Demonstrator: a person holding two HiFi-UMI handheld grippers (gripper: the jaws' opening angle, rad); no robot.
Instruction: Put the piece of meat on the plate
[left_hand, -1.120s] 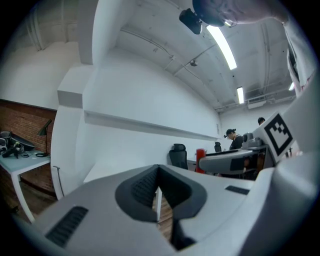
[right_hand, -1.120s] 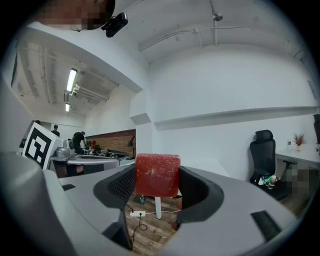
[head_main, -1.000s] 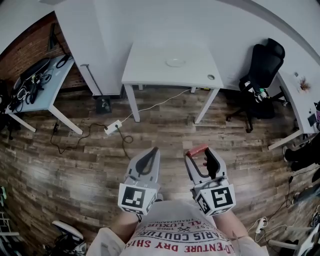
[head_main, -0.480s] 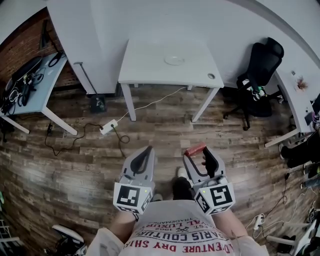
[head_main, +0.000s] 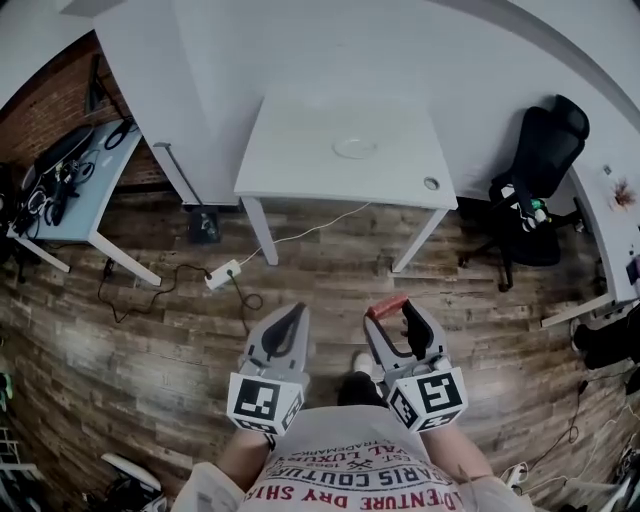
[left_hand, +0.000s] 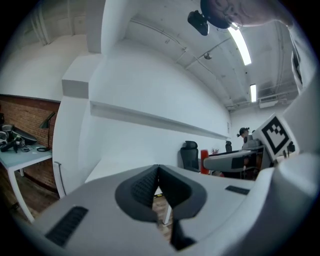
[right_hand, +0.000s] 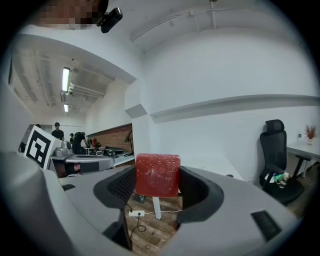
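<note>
Pointing left gripper (head_main: 294, 315) and right gripper (head_main: 392, 316) forward, side by side. Pinching red square piece of meat (right_hand: 157, 175) in right fingers (right_hand: 200, 192); pressing left fingers (left_hand: 137, 190) together, empty.

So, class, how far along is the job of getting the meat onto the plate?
Done: the piece of meat is clamped in the right gripper. In hand: it is held over the wood floor, short of the white table. Left: reach the table and set it on the empty plate.
</note>
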